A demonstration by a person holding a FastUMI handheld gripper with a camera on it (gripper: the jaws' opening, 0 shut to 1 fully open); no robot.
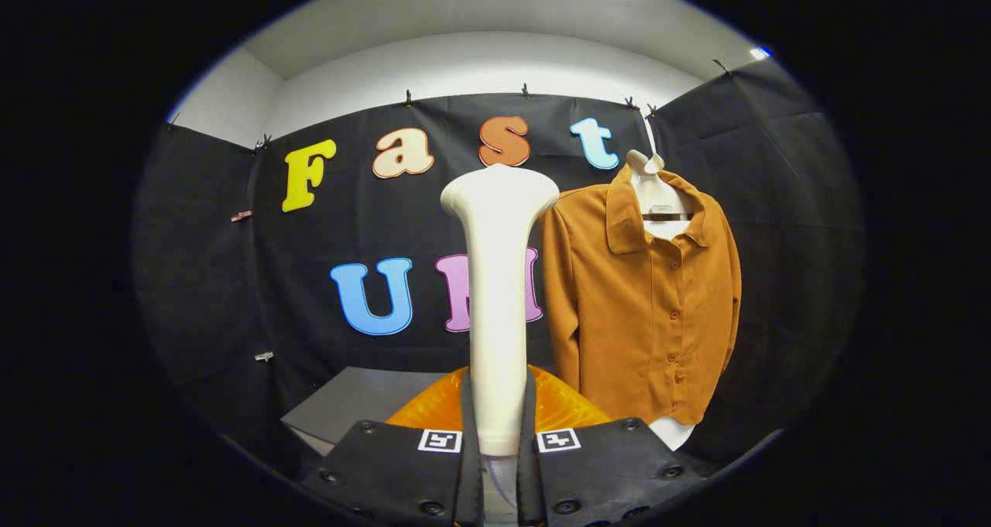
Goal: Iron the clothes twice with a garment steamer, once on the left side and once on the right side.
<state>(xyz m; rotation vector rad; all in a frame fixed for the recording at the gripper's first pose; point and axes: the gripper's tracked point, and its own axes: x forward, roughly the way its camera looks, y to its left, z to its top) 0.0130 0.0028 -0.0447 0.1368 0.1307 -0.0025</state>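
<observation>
The tongs (498, 453) were clamped on the garment steamer (498, 295), both fingers pressed against the lower part of its pale handle, one on each side. The steamer stood upright between them and rose well above the fingers, its broader head (499, 194) flaring out at the top (the nozzle face itself could not be made out from this side). Just behind the fingers, at the foot of the handle, an orange translucent part (561, 407) bulged out on both sides; whether it belonged to the steamer could not be told.

Beyond the tongs and off to the right of the steamer hung the shirt (646, 302), a rust-orange, long-sleeved piece with a collar and a row of buttons down the front. It hung on a white hanger (654, 194) against the black cloth wall (201, 279), with its sleeves straight down at its sides and something white (672, 432) peeping out below its hem. The steamer's head was beside the shirt's left-hand shoulder as seen here, nearer the camera than the cloth, and whether it touched it could not be told.

To the left of the steamer's handle, low down and beyond the fingers, lay a grey worktop (352, 407).
</observation>
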